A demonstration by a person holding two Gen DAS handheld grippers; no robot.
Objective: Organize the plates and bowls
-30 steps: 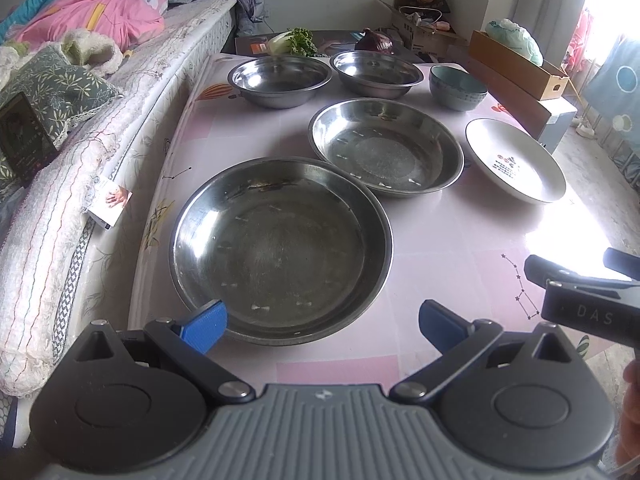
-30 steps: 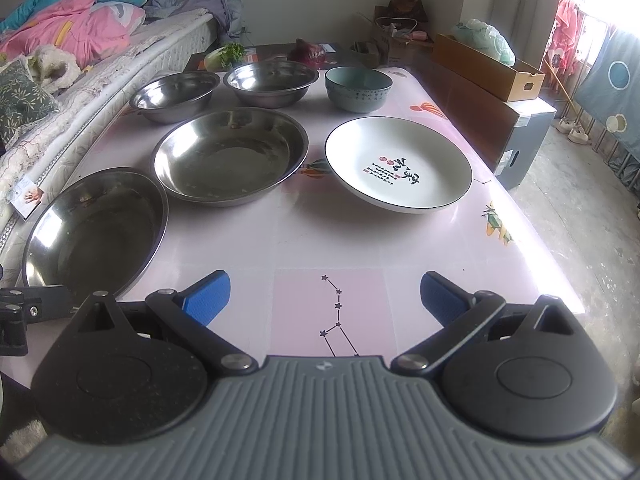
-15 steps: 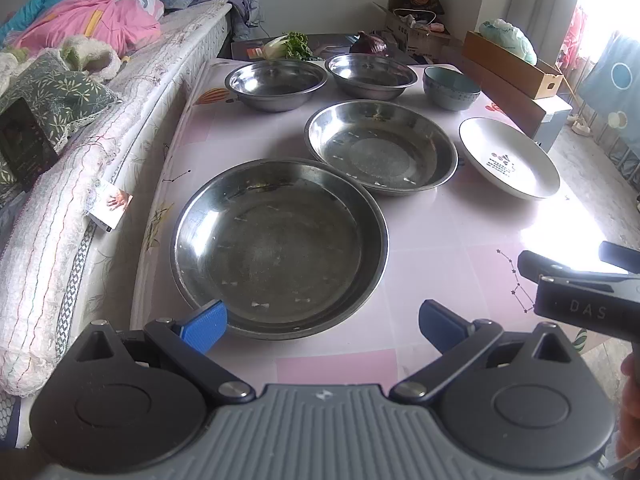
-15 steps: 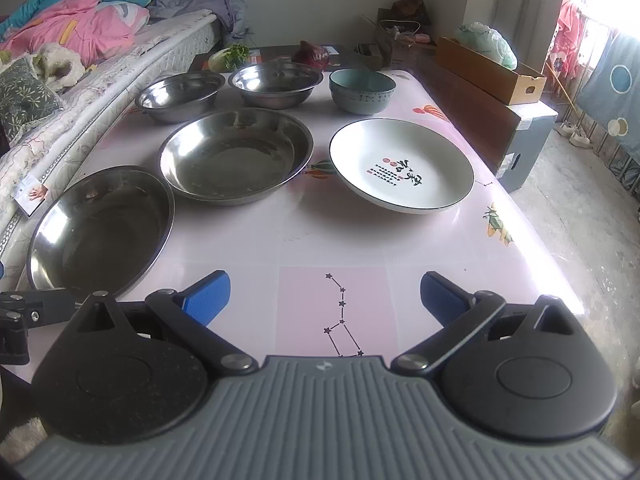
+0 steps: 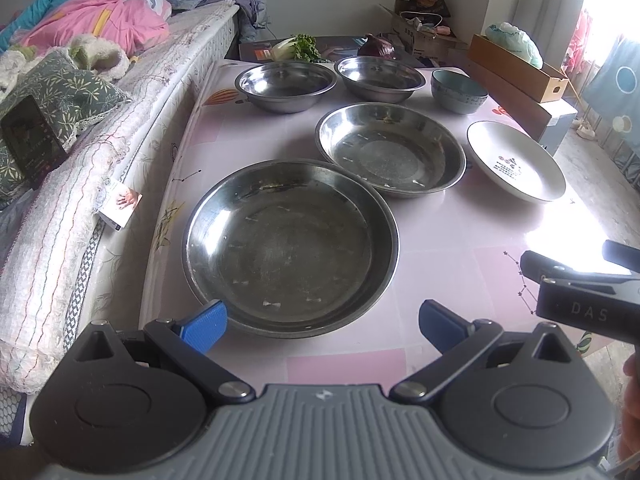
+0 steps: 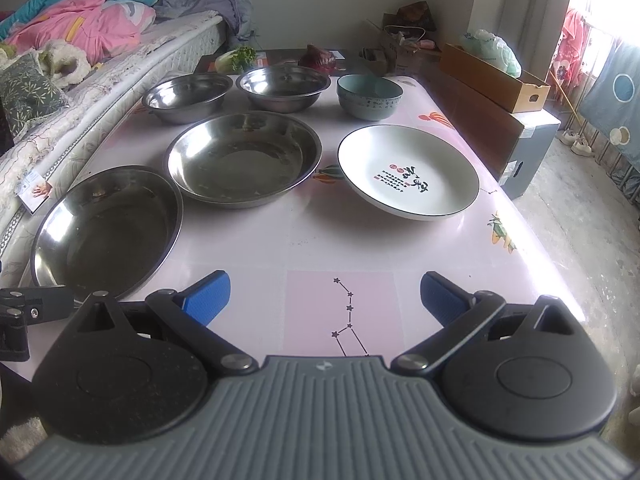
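The table [image 6: 360,240] holds all the dishes spread out singly, none stacked, so I judge that the organizing has not begun. The largest, a near steel plate [image 5: 290,246], lies at the near left; a second steel plate [image 5: 392,146] is beyond it. A white plate [image 6: 408,172] sits at the right. Two steel bowls [image 6: 186,96] [image 6: 284,86] and a blue-green bowl [image 6: 370,94] stand along the far edge. The left gripper [image 5: 322,324] hangs just before the near plate's rim, fingers wide apart, holding nothing. The right gripper [image 6: 324,298] is over bare table, also spread and empty.
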